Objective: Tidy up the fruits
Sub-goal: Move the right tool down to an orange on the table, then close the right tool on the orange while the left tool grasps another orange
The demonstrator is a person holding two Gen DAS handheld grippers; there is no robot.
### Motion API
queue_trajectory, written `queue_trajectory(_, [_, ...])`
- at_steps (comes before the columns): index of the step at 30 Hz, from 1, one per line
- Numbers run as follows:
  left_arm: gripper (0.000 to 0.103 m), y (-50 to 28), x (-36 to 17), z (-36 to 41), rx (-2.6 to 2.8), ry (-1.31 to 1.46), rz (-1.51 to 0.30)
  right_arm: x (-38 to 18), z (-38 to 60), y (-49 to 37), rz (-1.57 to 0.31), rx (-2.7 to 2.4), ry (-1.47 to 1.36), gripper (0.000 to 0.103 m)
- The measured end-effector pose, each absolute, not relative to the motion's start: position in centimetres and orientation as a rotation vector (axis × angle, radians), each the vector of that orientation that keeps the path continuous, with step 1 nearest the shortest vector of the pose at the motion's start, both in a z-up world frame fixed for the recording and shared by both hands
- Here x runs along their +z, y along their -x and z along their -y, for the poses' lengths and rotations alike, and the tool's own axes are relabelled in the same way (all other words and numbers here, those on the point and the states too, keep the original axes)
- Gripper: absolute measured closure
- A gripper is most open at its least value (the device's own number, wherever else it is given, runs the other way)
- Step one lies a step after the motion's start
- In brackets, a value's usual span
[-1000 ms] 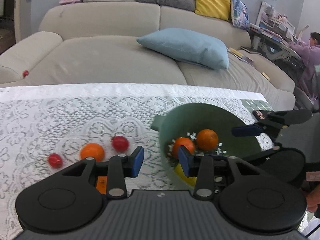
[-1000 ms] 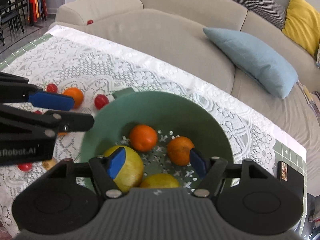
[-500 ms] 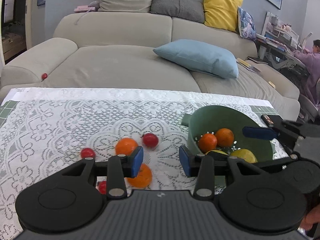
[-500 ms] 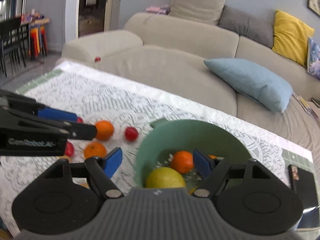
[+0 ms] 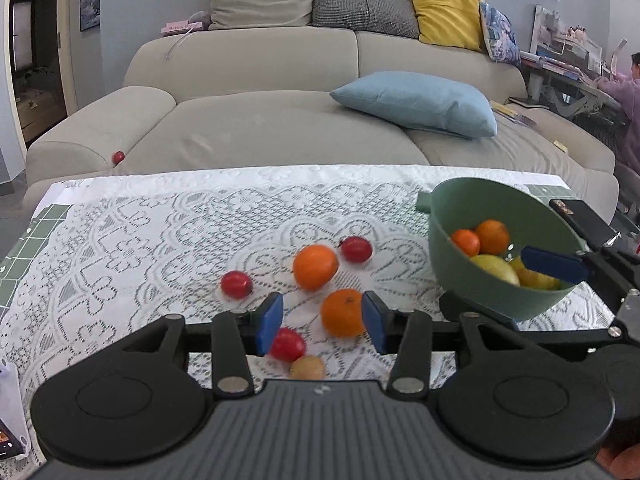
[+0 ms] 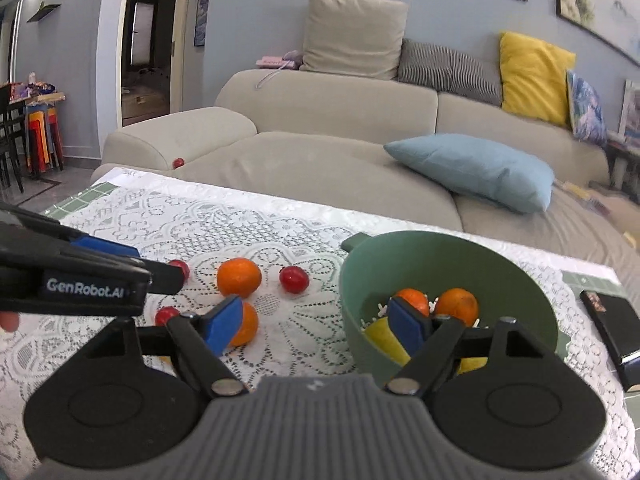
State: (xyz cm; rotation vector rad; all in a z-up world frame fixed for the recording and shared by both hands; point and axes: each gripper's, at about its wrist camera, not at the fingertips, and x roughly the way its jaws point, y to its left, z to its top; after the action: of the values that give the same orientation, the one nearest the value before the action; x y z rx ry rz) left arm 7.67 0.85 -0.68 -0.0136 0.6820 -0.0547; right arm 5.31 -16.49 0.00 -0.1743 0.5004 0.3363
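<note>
My left gripper [image 5: 322,322] fingers, just widened, frame an untouched orange [image 5: 343,313] on the surface; round, no long axis. My right gripper [image 6: 316,326] fingers, also just widened, stand empty before the green bowl [image 6: 448,256], previously beneath them.

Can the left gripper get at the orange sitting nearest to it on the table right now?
Probably yes. The left gripper stands open with the near orange lined up in its gap, nothing between them; only a small red fruit crowds one side.

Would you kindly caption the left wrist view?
Open left tongs frame an orange beside the green bowl.
</note>
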Motion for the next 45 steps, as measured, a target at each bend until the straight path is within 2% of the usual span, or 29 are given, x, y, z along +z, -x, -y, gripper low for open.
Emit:
queue_trajectory(6, [0.049,-7.4,-1.7,-2.6,-0.048,0.044,-0.684,-0.9,15.5,-4.4,-0.459,0.348,0.179,0.026])
queue_trajectory(14, [0.049,-7.9,-3.6,-4.1,-0.071,0.084,-0.696,-3.0,15.1,-4.6,-0.502,0.372,0.163,0.027])
queue_trajectory(27, [0.049,-10.7,-4.2,-5.8,-0.108,0.155,-0.688,-4.4,13.0,-8.7,-0.600,0.436,0.090,0.047])
queue_trajectory(33, [0.049,-12.8,-4.3,-5.6,-0.136,0.149,-0.715,-4.7,12.3,-10.7,-0.636,0.456,0.037,0.052])
queue_trajectory(45, [0.049,-13.9,-6.1,-6.1,-0.125,0.173,-0.749,-6.3,11.1,-13.0,-0.707,0.478,0.013,0.054])
